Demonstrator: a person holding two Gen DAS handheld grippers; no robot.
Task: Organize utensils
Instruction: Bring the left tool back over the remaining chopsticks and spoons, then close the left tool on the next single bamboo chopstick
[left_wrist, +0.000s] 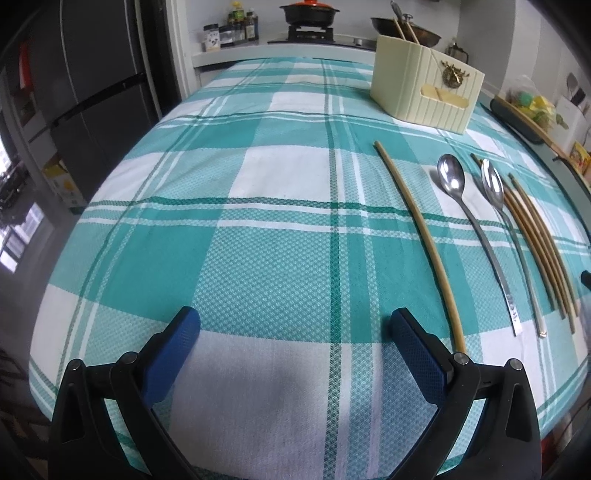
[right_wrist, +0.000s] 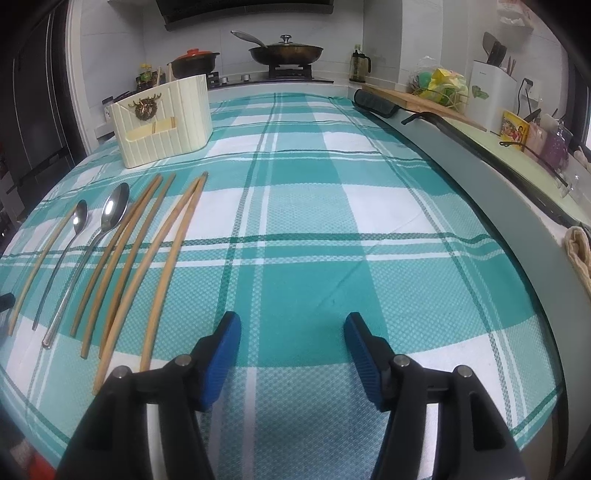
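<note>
A cream utensil holder (left_wrist: 424, 92) stands at the far side of the teal checked tablecloth (left_wrist: 240, 240); it also shows in the right wrist view (right_wrist: 162, 122). One wooden chopstick (left_wrist: 424, 243) lies alone, then two metal spoons (left_wrist: 469, 218) and several more chopsticks (left_wrist: 539, 243). In the right wrist view the spoons (right_wrist: 96, 236) and chopsticks (right_wrist: 155, 254) lie left of my right gripper (right_wrist: 291, 321), which is open and empty. My left gripper (left_wrist: 295, 321) is open and empty, left of the lone chopstick.
A stove with a black pot (left_wrist: 308, 14) and a wok (right_wrist: 284, 51) runs along the back counter. A grey counter edge (right_wrist: 480, 173) borders the table's right side, with a chopping board and boxes. A dark fridge (left_wrist: 92, 92) stands at the left.
</note>
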